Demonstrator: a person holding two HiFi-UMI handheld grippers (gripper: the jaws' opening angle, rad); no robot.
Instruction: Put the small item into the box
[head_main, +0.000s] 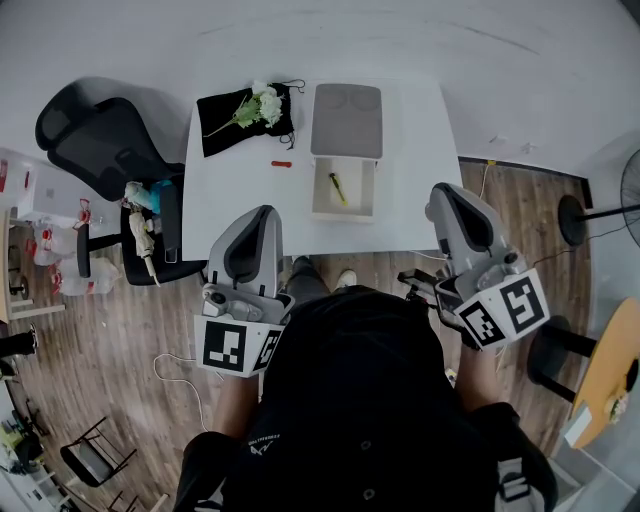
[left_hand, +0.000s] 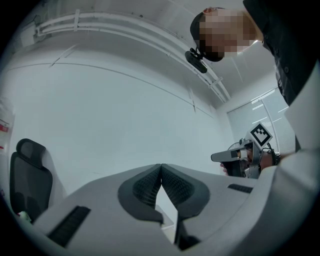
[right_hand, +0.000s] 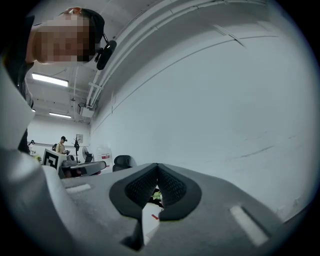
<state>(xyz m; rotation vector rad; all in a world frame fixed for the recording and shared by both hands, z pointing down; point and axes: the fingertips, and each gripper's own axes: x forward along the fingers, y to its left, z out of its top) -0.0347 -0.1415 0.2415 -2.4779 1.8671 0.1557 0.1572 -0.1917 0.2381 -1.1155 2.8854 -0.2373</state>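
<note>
A small red item lies on the white table, left of an open white box. The box's grey lid stands back behind it, and a yellow and black thing lies inside. My left gripper is shut and empty, held at the table's front edge. My right gripper is shut and empty too, at the table's front right corner. Through its jaws the right gripper view shows the red item on the table.
A black cloth with white flowers lies at the table's back left. Two black chairs stand to the left on the wood floor. A fan, a stool and a round wooden table stand to the right.
</note>
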